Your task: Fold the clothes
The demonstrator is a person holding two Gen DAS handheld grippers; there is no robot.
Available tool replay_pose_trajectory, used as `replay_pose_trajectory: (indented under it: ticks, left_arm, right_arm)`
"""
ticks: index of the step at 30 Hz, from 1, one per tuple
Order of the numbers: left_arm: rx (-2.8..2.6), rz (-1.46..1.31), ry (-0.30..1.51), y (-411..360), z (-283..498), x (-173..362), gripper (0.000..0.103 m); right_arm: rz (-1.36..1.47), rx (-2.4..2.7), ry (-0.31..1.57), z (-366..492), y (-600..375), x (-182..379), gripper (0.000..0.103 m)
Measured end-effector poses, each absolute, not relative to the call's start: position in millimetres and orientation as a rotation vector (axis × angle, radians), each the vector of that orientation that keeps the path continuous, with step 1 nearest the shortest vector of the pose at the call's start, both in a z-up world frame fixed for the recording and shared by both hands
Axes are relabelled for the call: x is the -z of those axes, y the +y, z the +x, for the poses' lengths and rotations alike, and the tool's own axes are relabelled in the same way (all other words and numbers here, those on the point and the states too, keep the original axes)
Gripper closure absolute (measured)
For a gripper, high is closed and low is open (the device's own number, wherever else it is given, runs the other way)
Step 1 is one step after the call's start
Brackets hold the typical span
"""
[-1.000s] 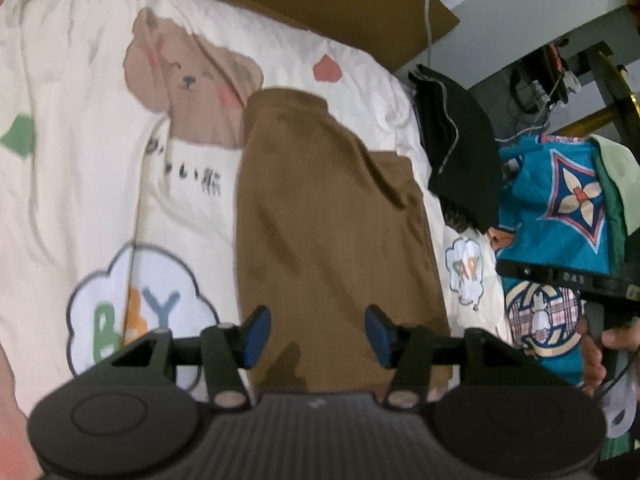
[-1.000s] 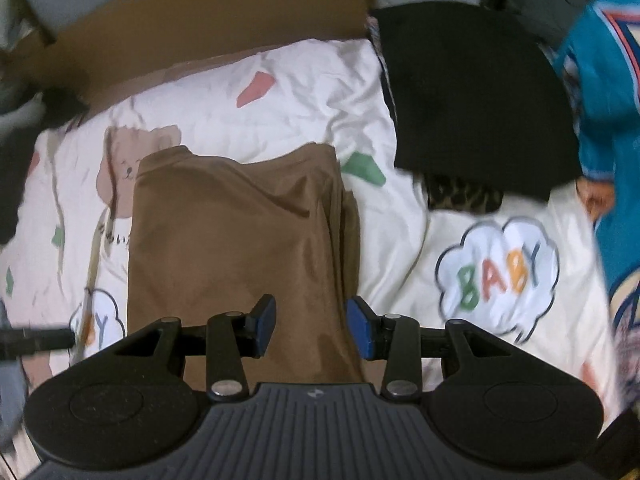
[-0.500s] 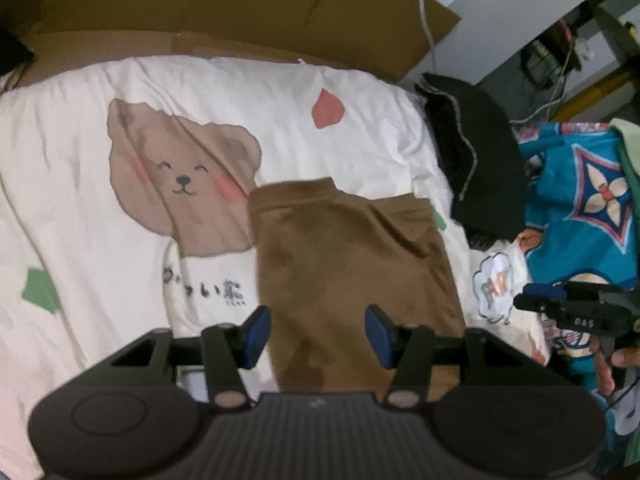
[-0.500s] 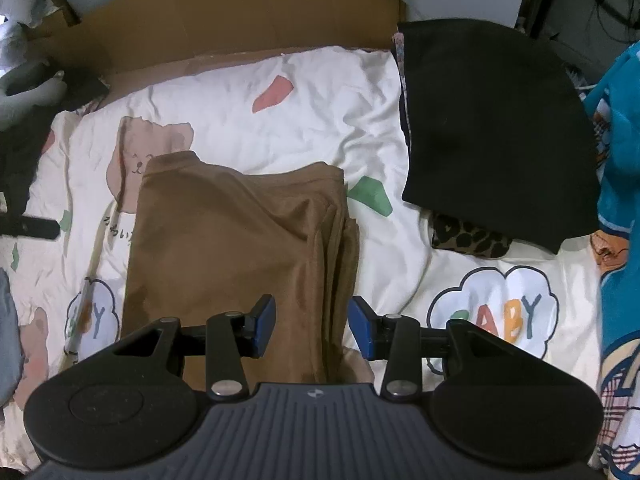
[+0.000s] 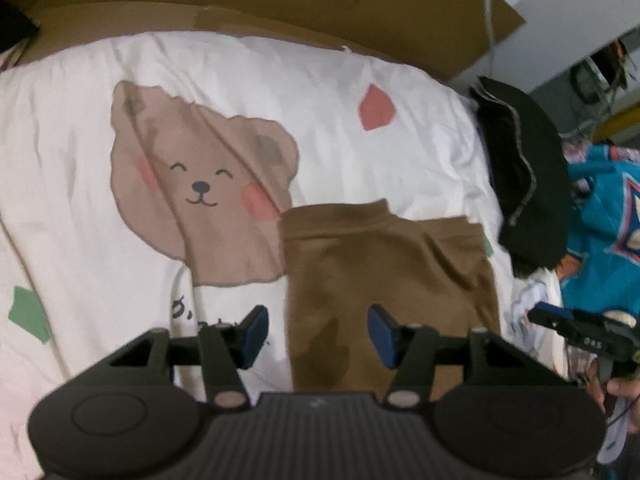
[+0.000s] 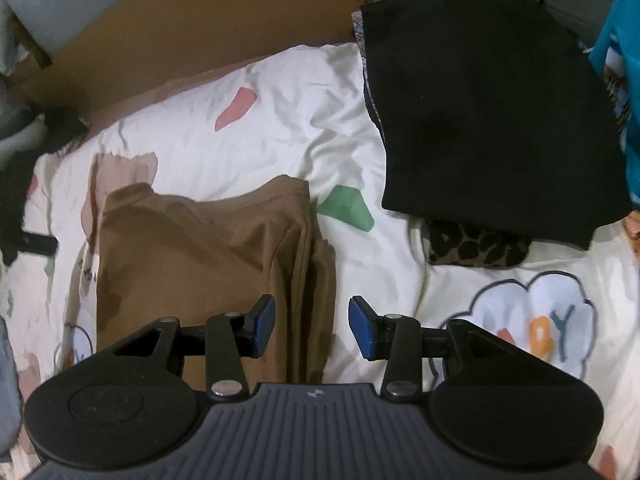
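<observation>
A brown garment [image 5: 384,276] lies folded into a long rectangle on a white bear-print bedspread [image 5: 280,92]. My left gripper [image 5: 318,336] is open and empty, above the garment's near left edge. The garment also shows in the right wrist view [image 6: 200,256], with layered folds along its right edge. My right gripper [image 6: 312,330] is open and empty, above that right edge near its front. The right gripper's tip also shows in the left wrist view [image 5: 580,332], right of the garment.
A folded black garment [image 6: 492,120] lies at the bedspread's far right on a leopard-print piece [image 6: 476,246]. Teal patterned clothes [image 5: 600,232] are piled to the right. Brown cardboard [image 6: 192,36] runs along the far edge. Bedspread [image 6: 280,120] beyond the brown garment is bare.
Both grippers have pulled back and up from the brown garment, so it looks smaller and more of the bedspread shows. Both stayed open; the right one opened wider.
</observation>
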State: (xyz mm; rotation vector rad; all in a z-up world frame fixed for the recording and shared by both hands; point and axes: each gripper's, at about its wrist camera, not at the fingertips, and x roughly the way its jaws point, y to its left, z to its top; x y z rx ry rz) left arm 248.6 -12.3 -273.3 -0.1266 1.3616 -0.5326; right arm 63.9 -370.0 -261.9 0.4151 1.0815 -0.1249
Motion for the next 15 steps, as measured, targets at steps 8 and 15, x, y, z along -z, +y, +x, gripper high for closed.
replay_pose_trajectory:
  ticks: [8,15]
  left_arm:
    - [0.520,-0.092,1.309,-6.0,235.3,297.8,0.045]
    - [0.560,-0.206,1.185,-0.2,230.4,308.7,0.041]
  right_arm:
    - [0.434,0.061,1.014,57.6,-379.9,293.6,0.051]
    - [0.582,0.081,0.955,65.3,-393.0,307.3,0.041]
